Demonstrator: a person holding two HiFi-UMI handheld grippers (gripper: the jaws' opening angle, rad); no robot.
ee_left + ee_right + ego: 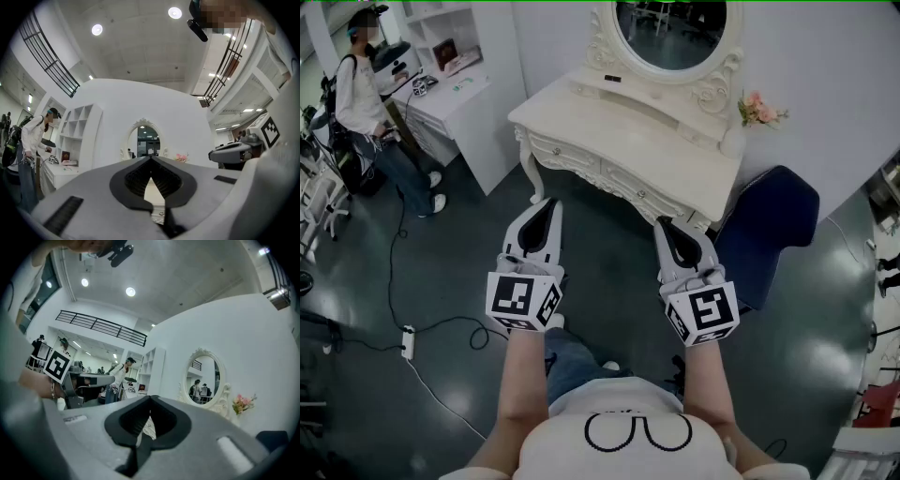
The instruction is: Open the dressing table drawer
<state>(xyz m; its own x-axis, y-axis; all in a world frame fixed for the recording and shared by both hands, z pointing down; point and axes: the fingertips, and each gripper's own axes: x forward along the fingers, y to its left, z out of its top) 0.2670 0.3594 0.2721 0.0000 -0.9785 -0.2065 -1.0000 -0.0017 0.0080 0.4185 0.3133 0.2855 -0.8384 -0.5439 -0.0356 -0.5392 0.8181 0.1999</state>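
Observation:
The cream dressing table with an oval mirror stands ahead against the wall. Its drawers along the front are closed, each with a small knob. My left gripper and right gripper hover side by side over the floor, short of the table front and pointing at it. Both are shut with nothing between the jaws. In the left gripper view the gripper faces the mirror, and a strip of the table shows below the meeting tips. In the right gripper view the gripper has the mirror off to its right.
A dark blue chair stands at the table's right corner. Pink flowers sit on the table's right end. A person stands at a white desk with shelves to the left. A cable and power strip lie on the floor.

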